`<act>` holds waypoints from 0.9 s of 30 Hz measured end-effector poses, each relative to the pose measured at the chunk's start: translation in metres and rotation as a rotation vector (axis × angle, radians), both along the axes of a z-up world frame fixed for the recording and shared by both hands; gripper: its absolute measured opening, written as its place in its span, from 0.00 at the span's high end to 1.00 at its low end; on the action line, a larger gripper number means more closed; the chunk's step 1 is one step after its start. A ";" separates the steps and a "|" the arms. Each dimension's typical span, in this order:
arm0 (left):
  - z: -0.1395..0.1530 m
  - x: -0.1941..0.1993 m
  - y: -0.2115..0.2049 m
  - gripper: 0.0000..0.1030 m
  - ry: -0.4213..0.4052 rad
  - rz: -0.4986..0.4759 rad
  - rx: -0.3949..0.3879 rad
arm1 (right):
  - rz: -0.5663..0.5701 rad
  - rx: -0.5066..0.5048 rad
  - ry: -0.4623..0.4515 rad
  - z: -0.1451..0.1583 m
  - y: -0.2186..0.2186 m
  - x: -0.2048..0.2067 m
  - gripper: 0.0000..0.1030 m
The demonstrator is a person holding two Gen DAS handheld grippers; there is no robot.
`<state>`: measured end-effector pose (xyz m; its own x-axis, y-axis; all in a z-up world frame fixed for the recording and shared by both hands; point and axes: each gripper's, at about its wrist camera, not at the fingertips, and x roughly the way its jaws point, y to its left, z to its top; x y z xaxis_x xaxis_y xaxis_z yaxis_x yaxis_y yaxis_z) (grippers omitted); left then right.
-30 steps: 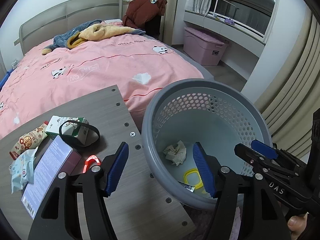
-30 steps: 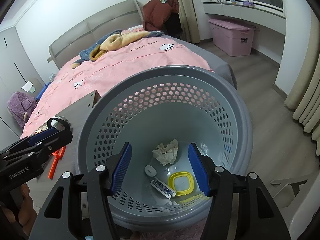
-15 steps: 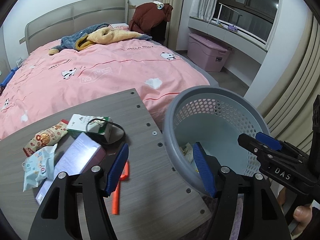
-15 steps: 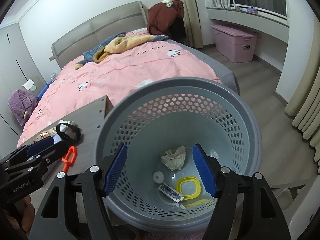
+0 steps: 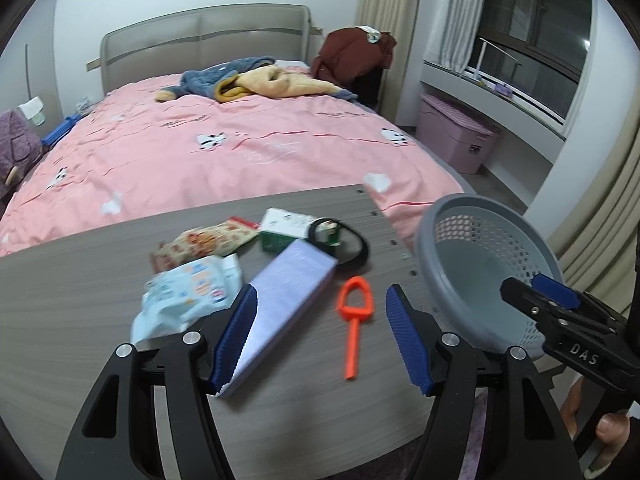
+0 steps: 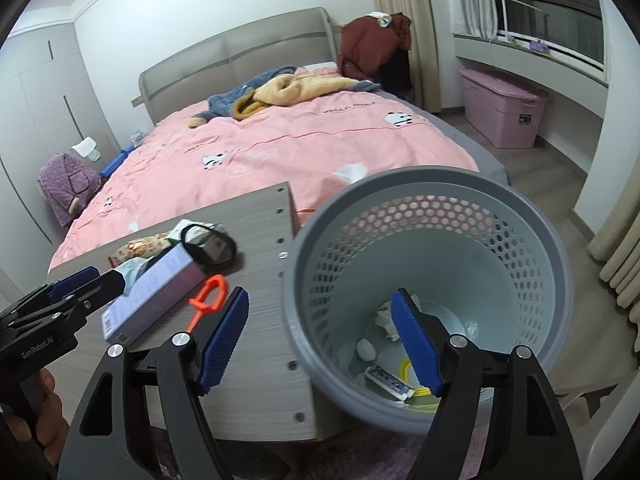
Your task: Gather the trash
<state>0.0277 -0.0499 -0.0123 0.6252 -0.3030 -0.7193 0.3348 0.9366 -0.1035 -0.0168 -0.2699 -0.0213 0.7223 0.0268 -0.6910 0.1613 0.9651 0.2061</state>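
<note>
A grey perforated basket stands on the floor against the right end of a grey wood table. Inside it lie a crumpled tissue, a small tube and a yellow ring. On the table are a lilac box, an orange plastic tool, a wipes pack, a snack packet, a green-white carton and a black band. My left gripper hovers open over the box and the orange tool, holding nothing. My right gripper is above the basket's near rim with its jaws opening and nothing in them.
Behind the table is a bed with a pink cover and heaped clothes. A pink storage bin sits under the window ledge. Curtains hang to the right of the basket. A person's hand holds the right gripper's handle.
Both views have swung left, away from the basket and toward the table's clutter. The right jaws stand wider apart than before. The left jaws keep the same gap.
</note>
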 end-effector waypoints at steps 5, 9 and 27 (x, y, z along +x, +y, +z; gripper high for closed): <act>-0.006 -0.007 0.040 0.38 0.006 0.073 -0.003 | 0.052 -0.004 0.011 -0.004 0.030 0.001 0.26; -0.010 -0.011 0.066 0.38 0.010 0.123 0.002 | 0.102 -0.009 0.014 -0.007 0.057 0.004 0.26; -0.027 -0.009 0.125 0.36 0.027 0.230 -0.003 | 0.181 -0.064 0.105 -0.039 0.119 0.028 0.18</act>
